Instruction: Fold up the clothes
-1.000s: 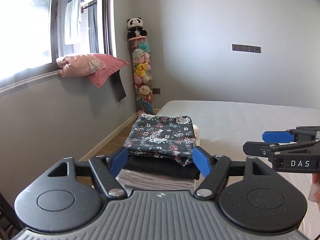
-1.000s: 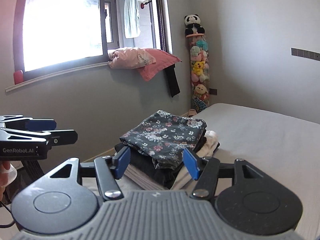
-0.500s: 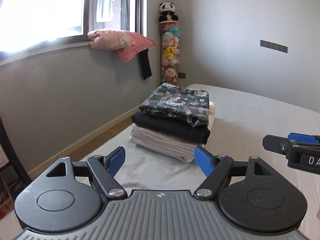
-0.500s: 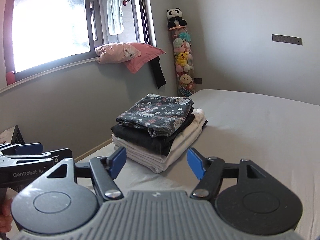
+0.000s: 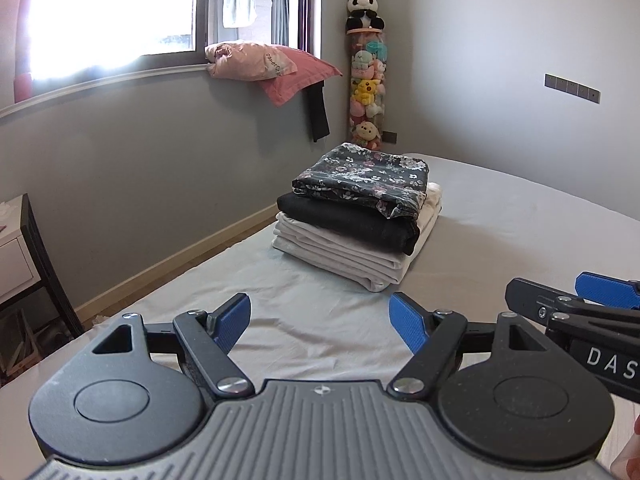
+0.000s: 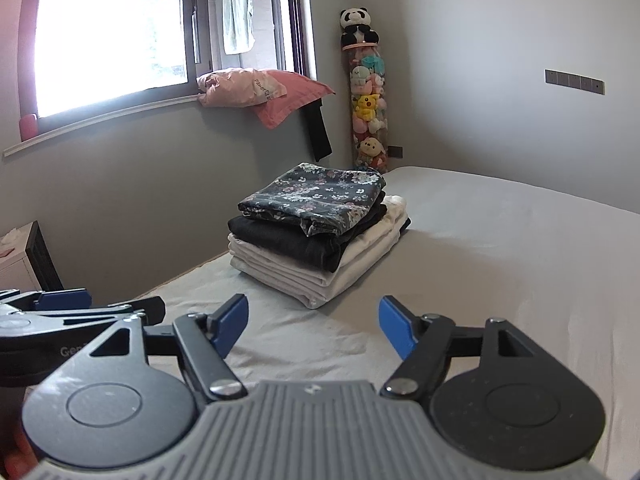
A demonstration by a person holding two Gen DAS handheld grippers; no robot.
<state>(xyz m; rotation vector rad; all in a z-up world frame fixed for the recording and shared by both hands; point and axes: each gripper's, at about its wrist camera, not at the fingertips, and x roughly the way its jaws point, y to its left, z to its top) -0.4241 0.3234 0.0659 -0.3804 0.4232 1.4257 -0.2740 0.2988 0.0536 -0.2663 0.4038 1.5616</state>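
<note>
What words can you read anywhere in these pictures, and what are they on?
"DAS", cut off by the picture's edge: on the right gripper.
"Gen", the rest hidden: on the left gripper.
Dark print on the pink bag on the window sill: too small to read.

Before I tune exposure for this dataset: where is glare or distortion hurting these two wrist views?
Left wrist view: the window is blown out to white, the sill bows from fisheye distortion, yet the stack stays sharp and evenly lit. Right wrist view: the window is also overexposed, the corners are vignetted dark, and the stack is clear.
</note>
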